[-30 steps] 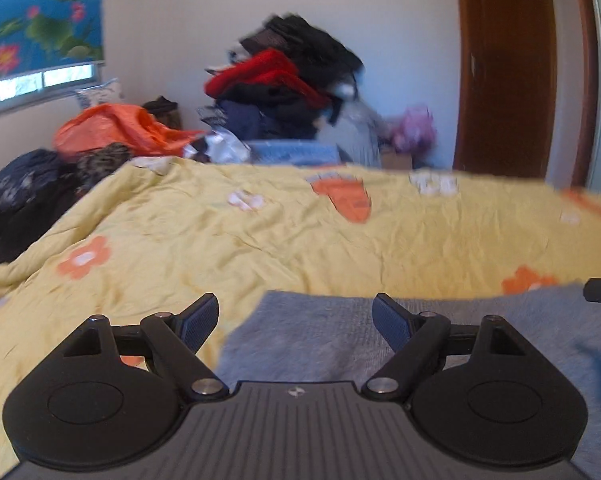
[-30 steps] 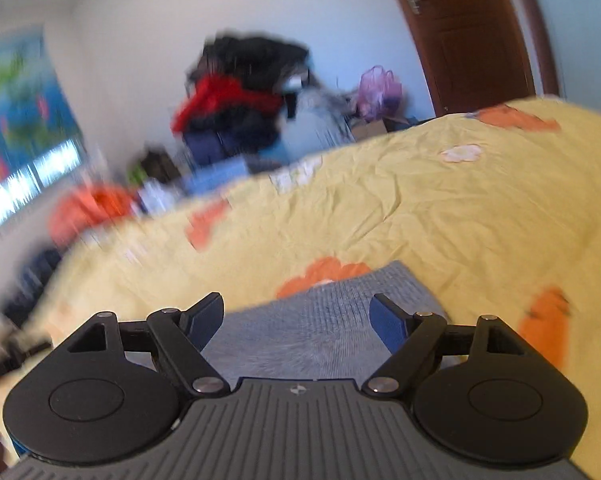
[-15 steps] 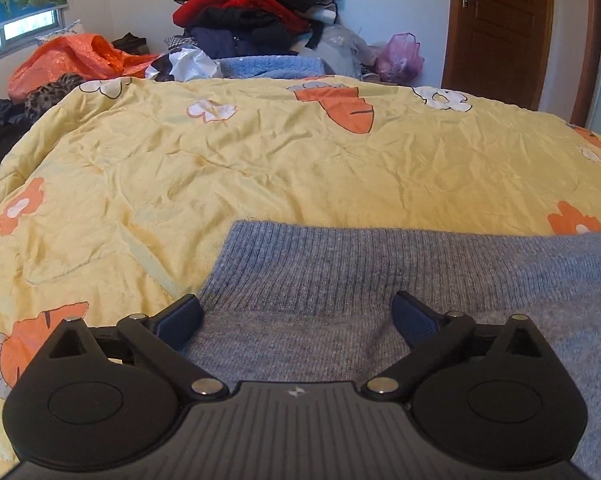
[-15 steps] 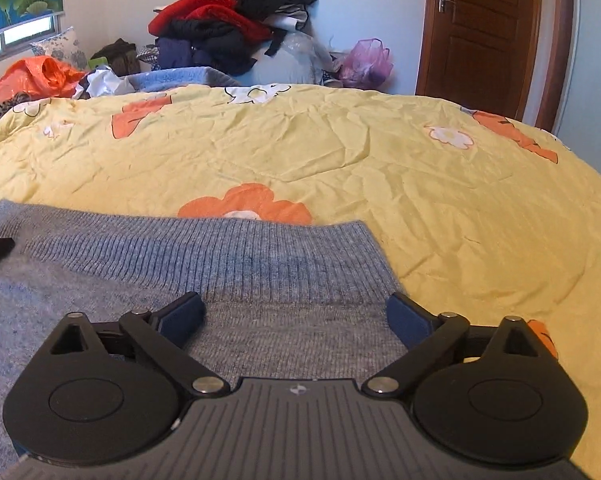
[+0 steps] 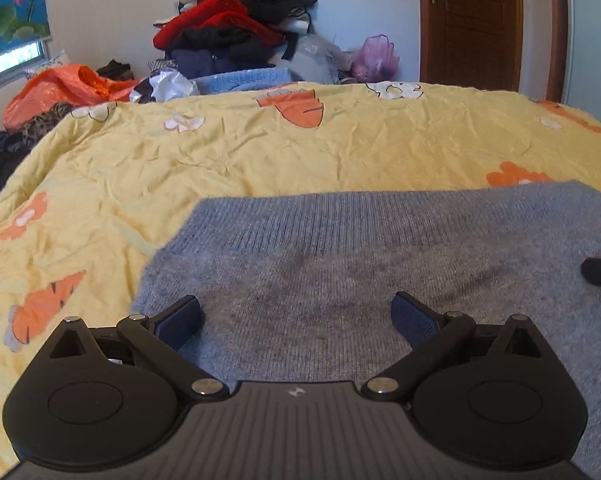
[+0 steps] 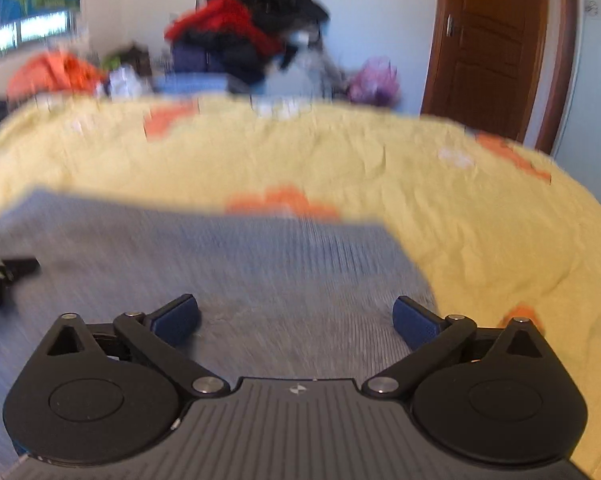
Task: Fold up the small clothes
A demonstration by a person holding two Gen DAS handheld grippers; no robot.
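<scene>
- Left wrist view: left gripper (image 5: 296, 322) spread wide, nothing between the blue pads (image 5: 178, 322), no grip on anything.
- Left jaws have been opening over the last second and are now fully apart; only flat knit lies under them.
- Grey sweater (image 5: 340, 264) lies flat on the yellow quilt (image 5: 228, 160), spread across the near part of the bed, ribbed hem edge facing away from the camera.
- Sweater's left corner sits just ahead of the left pad; the fabric runs off the right side of the picture.
- Tip of the right gripper (image 5: 600, 274) pokes in at the right edge, over the sweater; its jaws can't be read from here.
- Quilt has orange carrot and white flower prints, wrinkled.
- Behind the bed: pile of clothes (image 5: 236, 36) in red, black and navy against the wall, orange bag (image 5: 64, 88) at left, pink bag (image 5: 374, 58), brown door (image 5: 472, 24) at right, window at far left.
- Right wrist view: blurred.
- Right gripper (image 6: 296, 320) released, pads (image 6: 414, 320) wide apart, nothing clamped; jaws have just been opening, only sweater surface below.
- Sweater (image 6: 228, 264) fills the lower left; its right corner sits just ahead of the right pad, with quilt (image 6: 440, 208) beyond it.
- A dark part of the left gripper (image 6: 4, 272) shows at the left edge, above the sweater.
- Clothes pile (image 6: 252, 28) and door (image 6: 496, 48) in the background, smeared.
</scene>
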